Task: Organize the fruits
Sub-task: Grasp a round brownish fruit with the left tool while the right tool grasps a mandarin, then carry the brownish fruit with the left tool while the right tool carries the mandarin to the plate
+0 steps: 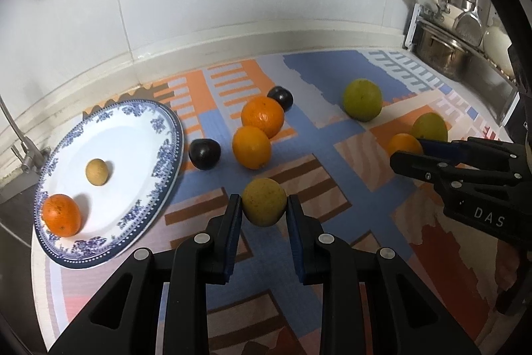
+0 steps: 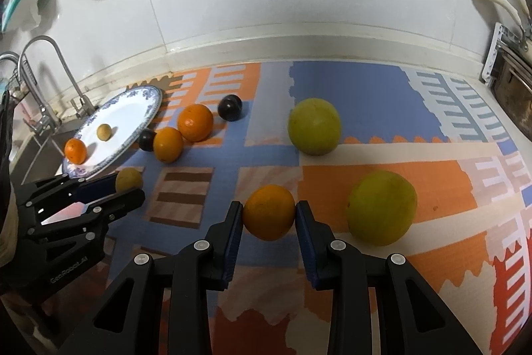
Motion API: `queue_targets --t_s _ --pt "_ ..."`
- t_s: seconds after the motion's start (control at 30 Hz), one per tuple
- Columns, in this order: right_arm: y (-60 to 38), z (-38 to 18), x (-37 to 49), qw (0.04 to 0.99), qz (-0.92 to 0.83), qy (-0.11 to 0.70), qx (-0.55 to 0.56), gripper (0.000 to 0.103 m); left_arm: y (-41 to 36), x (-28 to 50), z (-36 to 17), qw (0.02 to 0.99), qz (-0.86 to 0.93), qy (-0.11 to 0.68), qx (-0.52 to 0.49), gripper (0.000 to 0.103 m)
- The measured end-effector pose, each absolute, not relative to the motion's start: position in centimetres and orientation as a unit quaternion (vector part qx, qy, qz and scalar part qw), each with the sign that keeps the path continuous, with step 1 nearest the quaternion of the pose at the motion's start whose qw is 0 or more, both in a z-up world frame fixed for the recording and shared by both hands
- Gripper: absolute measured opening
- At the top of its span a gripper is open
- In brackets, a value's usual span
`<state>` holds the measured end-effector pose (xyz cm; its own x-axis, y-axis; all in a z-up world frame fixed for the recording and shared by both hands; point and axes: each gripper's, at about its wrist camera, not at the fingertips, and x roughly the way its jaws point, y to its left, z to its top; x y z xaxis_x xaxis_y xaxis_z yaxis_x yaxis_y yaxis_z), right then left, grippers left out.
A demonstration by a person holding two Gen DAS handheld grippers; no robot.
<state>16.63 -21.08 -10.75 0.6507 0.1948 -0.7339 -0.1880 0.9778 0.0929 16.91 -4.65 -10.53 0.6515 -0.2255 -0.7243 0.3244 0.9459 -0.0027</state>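
In the lower centre of the left wrist view, a yellowish fruit (image 1: 264, 202) is clamped between the blue pads of the left gripper (image 1: 264, 205), both pads pressed against its sides at about its widest part, which is judged to keep so round a thing from slipping out. In the same place in the right wrist view, a small orange (image 2: 269, 211) is pinched likewise by the right gripper (image 2: 269, 212), its pads touching both flanks. Whether either fruit is lifted or rests on the patterned mat (image 1: 332, 135) cannot be told.

The plate (image 1: 99, 135), with its blue rim, is seen at the left of the left view, propped at a slant near the sink edge; an orange (image 1: 62, 215) and a small tan fruit (image 1: 97, 172) already lie on it, so it is judged to be the collecting place. Loose on the mat are left two oranges (image 1: 262, 117), touching each other, two dark plums (image 1: 204, 153) set apart, and two green fruits (image 2: 314, 126), well apart from the plate.
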Motion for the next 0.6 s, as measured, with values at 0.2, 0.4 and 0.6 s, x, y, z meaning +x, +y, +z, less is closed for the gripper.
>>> queue_targets --t_s 0.2,0.4,0.6 --pt "-20.3 -9.6 16.0 0.912 0.121 0.391 -0.001 0.033 -3.9 16.0 -9.3 0.915 -0.146 0.372 0.055 0.027" --pt "-19.3 -8.2 15.1 0.916 0.139 0.376 -0.010 0.034 -2.9 14.8 -8.0 0.922 -0.138 0.358 0.047 0.027" --pt "-17.8 -6.9 14.4 0.919 0.163 0.359 -0.020 0.034 -1.7 13.9 -7.0 0.930 -0.125 0.344 0.038 0.027"
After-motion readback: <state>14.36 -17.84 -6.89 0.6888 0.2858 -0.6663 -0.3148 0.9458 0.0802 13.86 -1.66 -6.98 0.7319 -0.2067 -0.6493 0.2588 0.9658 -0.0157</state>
